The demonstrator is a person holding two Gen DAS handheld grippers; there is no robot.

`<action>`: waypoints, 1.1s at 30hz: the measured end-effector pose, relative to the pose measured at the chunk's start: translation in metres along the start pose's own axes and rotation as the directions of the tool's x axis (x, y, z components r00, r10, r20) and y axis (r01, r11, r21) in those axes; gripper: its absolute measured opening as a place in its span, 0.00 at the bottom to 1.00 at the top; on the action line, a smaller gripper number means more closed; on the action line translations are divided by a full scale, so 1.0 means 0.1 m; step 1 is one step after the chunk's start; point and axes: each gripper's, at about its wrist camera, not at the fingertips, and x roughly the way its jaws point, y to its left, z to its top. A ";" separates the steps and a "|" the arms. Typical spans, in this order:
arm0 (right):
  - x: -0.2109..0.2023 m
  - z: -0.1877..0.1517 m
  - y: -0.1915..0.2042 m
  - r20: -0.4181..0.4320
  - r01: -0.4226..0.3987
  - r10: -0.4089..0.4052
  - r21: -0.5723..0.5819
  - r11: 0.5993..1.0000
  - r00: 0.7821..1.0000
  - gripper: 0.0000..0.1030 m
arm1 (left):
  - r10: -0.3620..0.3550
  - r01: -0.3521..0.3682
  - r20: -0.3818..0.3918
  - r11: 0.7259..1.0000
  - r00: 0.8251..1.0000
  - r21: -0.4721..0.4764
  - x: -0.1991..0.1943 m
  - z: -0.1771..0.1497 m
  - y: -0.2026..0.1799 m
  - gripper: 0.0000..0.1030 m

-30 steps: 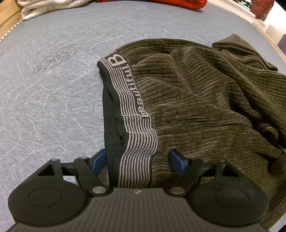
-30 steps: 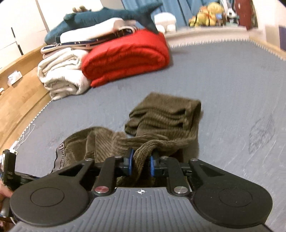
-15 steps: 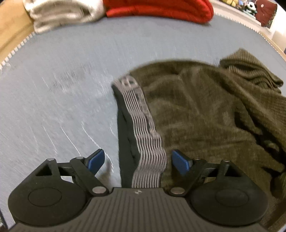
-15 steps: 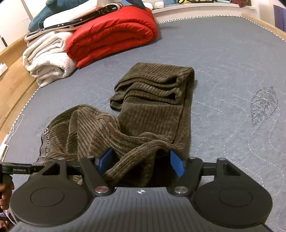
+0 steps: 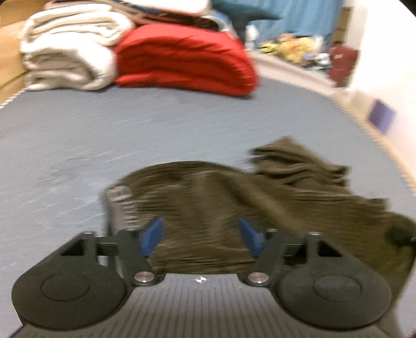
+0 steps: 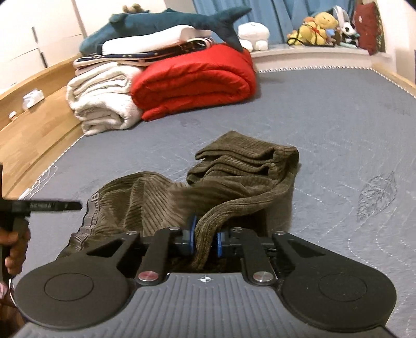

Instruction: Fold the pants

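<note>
Olive ribbed pants (image 6: pixel 244 169) lie bunched on the grey bed (image 6: pixel 338 124), the legs folded in a heap at the far end. Their striped waistband (image 5: pixel 124 205) shows at the left in the blurred left wrist view. My left gripper (image 5: pixel 200 235) is open, its blue pads wide apart over the pants (image 5: pixel 234 197) just right of the waistband. My right gripper (image 6: pixel 205 240) is shut on a ridge of the pants fabric, which rises from the bed into its jaws. The left gripper's body and the hand holding it show at the left edge of the right wrist view.
A rolled white blanket (image 6: pixel 101 101) and a folded red quilt (image 6: pixel 195 80) lie at the far end of the bed, with pillows and a plush shark (image 6: pixel 166 20) on top. A wooden bed frame (image 6: pixel 31 130) runs along the left. Plush toys (image 6: pixel 319 28) sit on a far ledge.
My right gripper opened half a second ago and is shut again on a pants fold, lifting it. My left gripper stayed open and shifted right, from straddling the waistband to the fabric beside it.
</note>
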 end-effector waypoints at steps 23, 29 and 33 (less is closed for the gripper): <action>0.41 -0.09 -0.88 -0.152 -0.030 0.122 0.503 0.864 0.981 0.66 | -0.230 0.246 -0.091 0.933 0.969 0.263 0.60 -0.39 -1.50 0.77; 0.78 -0.12 -0.89 -0.237 0.042 0.119 0.579 0.814 0.964 0.69 | -0.015 0.015 0.002 0.999 1.000 -0.036 0.75 -0.04 -0.90 0.15; 0.85 -0.08 -0.75 -0.238 0.021 0.135 0.557 0.830 0.962 0.58 | -0.009 -0.002 -0.047 0.974 0.999 -0.225 0.90 -0.01 -0.55 0.15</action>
